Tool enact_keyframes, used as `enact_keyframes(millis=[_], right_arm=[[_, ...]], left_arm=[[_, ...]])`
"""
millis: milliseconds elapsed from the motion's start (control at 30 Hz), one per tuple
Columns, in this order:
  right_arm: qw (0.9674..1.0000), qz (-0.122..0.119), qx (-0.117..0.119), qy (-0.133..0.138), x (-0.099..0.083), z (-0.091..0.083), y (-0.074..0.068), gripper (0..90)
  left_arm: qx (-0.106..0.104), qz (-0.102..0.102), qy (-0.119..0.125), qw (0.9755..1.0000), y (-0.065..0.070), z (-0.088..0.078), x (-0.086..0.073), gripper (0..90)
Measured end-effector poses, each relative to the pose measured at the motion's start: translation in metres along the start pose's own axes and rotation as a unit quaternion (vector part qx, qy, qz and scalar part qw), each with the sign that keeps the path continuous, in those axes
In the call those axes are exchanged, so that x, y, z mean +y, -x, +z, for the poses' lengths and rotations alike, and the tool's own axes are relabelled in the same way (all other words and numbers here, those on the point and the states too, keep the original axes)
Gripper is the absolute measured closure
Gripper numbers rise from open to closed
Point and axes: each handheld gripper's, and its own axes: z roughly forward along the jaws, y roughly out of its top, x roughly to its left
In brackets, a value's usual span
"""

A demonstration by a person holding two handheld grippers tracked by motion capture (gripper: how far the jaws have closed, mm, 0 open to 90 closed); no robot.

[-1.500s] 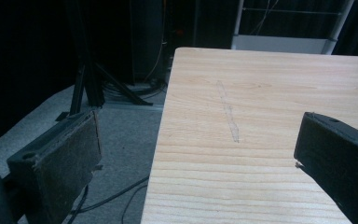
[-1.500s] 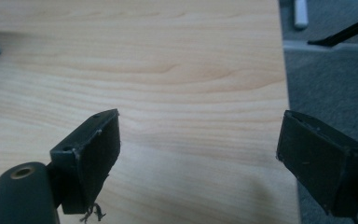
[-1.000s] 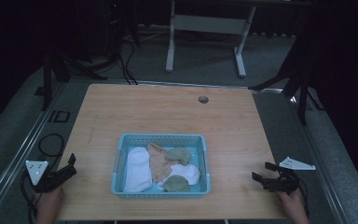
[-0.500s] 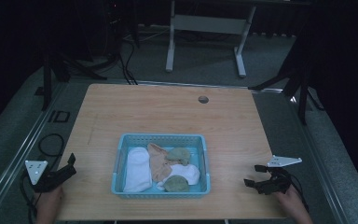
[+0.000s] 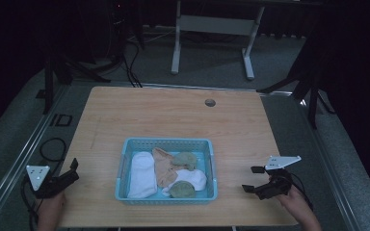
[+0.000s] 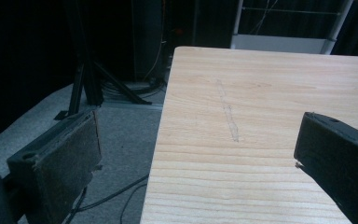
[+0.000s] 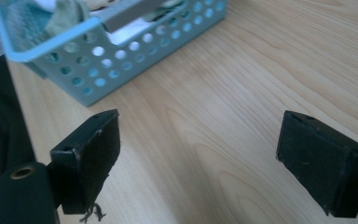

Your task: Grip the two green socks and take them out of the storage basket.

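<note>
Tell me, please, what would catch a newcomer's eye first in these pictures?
The light blue basket near the front middle of the wooden table, holding white, peach and green socks. Then the two open grippers at the near corners: the left gripper at the table's left edge, the right gripper right of the basket.

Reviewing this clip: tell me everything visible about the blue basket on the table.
The blue basket is a shallow rectangular tray of light-blue plastic, as it looks, with walls pierced by rows of round holes. It sits flat near the front middle of the wooden table. Inside lie a white sock, an orange cloth, two green pieces and another white one. Both hand-held grippers are apart from it, open and empty.
</note>
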Motion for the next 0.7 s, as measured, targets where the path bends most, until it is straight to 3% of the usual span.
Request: enact_keyframes(millis=[267,700], right_arm=[[0.9988,-0.041,0.026,-0.006,0.025,0.006,-0.015,13.1],[0.9964,-0.069,0.047,-0.014,0.057,0.012,-0.026,13.1]], left_arm=[[0.000,0.001,0.001,1.0000,0.000,0.000,0.000,0.7],[-0.001,0.001,0.001,1.0000,0.000,0.000,0.000,0.7]])
